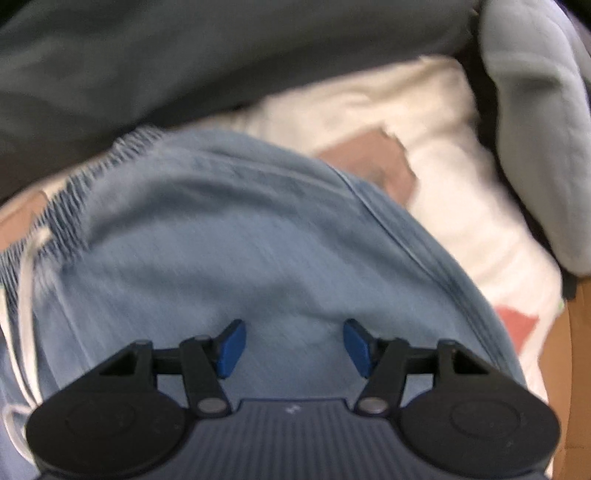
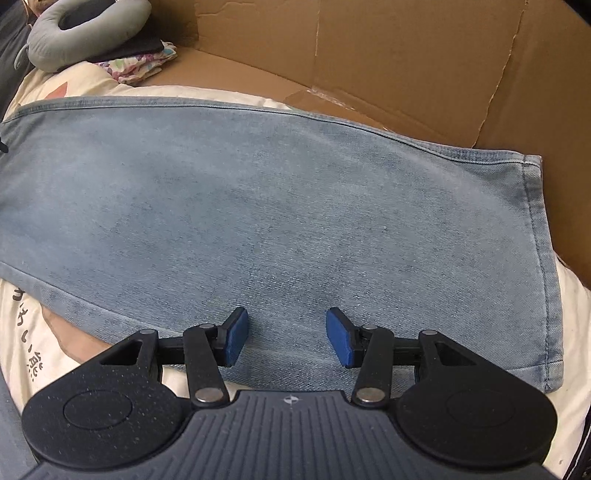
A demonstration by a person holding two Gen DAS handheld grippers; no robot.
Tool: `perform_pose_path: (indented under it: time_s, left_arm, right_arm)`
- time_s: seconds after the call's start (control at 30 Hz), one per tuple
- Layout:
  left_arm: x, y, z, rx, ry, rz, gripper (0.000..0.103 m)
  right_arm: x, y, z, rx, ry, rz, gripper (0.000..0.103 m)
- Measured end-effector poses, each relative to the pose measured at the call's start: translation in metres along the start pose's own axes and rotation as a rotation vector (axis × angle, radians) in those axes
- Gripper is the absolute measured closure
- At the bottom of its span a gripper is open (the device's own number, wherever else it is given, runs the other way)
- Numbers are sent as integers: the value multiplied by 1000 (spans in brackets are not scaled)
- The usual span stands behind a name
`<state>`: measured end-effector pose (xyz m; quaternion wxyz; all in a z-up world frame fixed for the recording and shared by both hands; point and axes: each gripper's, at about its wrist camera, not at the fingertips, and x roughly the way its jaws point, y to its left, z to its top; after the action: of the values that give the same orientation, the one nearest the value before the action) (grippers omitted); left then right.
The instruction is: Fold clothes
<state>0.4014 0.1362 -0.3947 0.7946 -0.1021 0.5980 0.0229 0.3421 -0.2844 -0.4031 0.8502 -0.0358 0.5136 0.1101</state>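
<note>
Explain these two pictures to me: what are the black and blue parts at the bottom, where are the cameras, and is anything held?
Each picture comes from a camera on a hand-held gripper, looking along its two fingers. The left gripper and right gripper are both open above the light blue denim jeans, holding nothing. The left view shows the gathered waistband, the right view the leg hem. The jeans lie on a cream printed quilt over brown cardboard; a grey neck pillow rests behind.

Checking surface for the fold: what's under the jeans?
The jeans lie on a cream printed blanket, with cardboard beyond. Whatever lies beneath the denim's middle is hidden.
</note>
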Motion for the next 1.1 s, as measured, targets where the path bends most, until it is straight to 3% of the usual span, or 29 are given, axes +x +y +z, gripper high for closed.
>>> perform_pose_path:
  time_s: [0.13, 0.3, 0.53, 0.73, 0.87, 0.97, 1.1]
  left_arm:
    - [5, 14, 22, -27, -14, -31, 46]
    - [9, 15, 49, 83, -51, -21, 46]
    - [16, 19, 72, 164, 39, -72, 48]
    - [-23, 28, 75, 203, 53, -134, 51]
    - [-47, 37, 73, 222, 37, -123, 51]
    - [-42, 46, 75, 207, 46, -104, 52]
    - [-27, 61, 75, 176, 52, -70, 62]
  right_arm:
    - [1, -1, -1, 0, 1, 0, 50]
    - [1, -1, -2, 0, -1, 0, 50]
    - [2, 0, -4, -1, -7, 2, 50]
    - [2, -3, -7, 5, -17, 10, 49]
    - [3, -3, -8, 11, -23, 14, 50]
    - [2, -3, -8, 15, -25, 14, 50]
    - [2, -1, -7, 12, -21, 7, 50]
